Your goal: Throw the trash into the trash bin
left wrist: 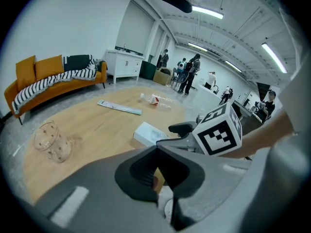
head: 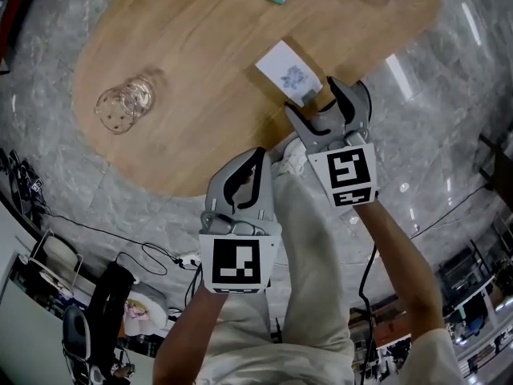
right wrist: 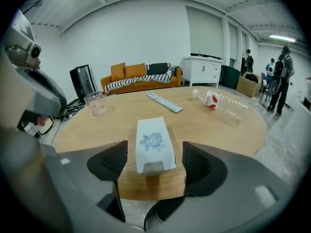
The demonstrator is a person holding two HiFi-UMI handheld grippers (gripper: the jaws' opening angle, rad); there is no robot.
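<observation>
Right gripper point(head: 313, 96): released, jaws flanking the white packet point(right wrist: 153, 142) without contact. The packet, with a blue flower print and no legible text, lies at the bench point(head: 208, 95) edge, 5 o'clock. Left gripper point(head: 256, 163): clenched, empty, at 7 o'clock of the right.

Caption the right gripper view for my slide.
Open right hand-held gripper straddles a white tissue pack at the wooden table edge.

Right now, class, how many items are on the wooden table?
4: a white carton at the near edge, a clear cup far left, a flat packet beyond the carton, a bottle far right.
</observation>
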